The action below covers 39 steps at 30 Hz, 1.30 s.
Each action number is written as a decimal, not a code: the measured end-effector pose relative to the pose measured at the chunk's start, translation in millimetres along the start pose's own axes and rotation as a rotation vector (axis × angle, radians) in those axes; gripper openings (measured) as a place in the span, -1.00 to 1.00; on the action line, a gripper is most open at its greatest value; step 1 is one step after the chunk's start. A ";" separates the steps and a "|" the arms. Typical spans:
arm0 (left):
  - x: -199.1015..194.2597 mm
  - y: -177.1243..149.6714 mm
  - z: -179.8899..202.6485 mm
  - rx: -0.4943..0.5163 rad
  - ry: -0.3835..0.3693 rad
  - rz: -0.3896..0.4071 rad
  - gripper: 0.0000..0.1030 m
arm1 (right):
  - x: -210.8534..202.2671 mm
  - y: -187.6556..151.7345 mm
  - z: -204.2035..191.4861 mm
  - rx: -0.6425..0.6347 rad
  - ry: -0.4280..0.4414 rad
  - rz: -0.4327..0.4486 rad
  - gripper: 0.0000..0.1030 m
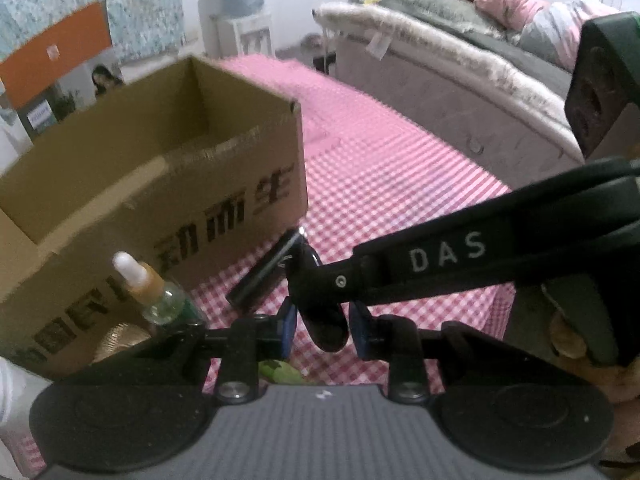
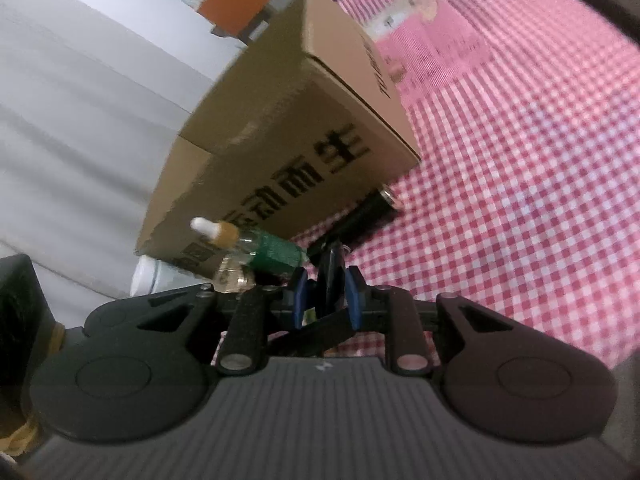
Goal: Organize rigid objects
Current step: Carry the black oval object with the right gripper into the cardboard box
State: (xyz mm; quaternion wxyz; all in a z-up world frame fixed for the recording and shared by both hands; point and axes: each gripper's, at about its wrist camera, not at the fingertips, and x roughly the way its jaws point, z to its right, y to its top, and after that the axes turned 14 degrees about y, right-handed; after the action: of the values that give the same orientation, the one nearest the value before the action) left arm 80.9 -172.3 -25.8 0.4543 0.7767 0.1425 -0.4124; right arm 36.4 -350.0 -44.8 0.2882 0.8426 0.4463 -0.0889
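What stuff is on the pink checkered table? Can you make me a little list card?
cloth: pink and white checks
box: brown cardboard, top open
dropper bottle: white tip, green label, in front of box
black cylinder: lying by box corner
left gripper: blue pads either side of a black piece, grip unclear

Pink-and-white checked tabletop (image 1: 400,184); brown box (image 1: 160,184) with black print; a black, probably battery-like, cylinder (image 2: 368,210).

A bed (image 1: 460,80) with grey and pink bedding, a water dispenser (image 1: 244,12), an orange board (image 1: 56,52).
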 end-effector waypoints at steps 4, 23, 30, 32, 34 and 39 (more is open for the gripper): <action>-26.9 3.1 -6.4 -0.013 0.031 0.081 -0.43 | -16.2 -3.4 -32.4 -0.065 0.032 0.043 -0.61; -26.3 65.8 -167.9 -0.220 0.265 0.027 -0.43 | 125.9 129.5 -139.4 -0.171 0.291 -0.191 -0.61; 44.2 82.5 -208.4 -0.201 0.283 -0.151 -0.43 | 221.4 175.1 -105.3 0.017 0.242 -0.342 -0.59; 56.4 80.5 -219.0 -0.202 0.286 -0.198 -0.43 | 234.9 178.6 -99.2 0.046 0.218 -0.367 -0.59; 68.0 79.3 -221.6 -0.184 0.300 -0.233 -0.43 | 250.6 182.1 -91.5 0.071 0.202 -0.385 -0.59; 95.4 81.8 -221.6 -0.155 0.343 -0.299 -0.42 | 283.1 193.3 -67.3 0.180 0.182 -0.409 -0.58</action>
State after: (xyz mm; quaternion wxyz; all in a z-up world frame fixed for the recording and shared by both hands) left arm 302.0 -49.3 3.6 0.4158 0.7683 0.3622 -0.3250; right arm 350.3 -197.8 -26.4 0.1466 0.7613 0.6222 -0.1085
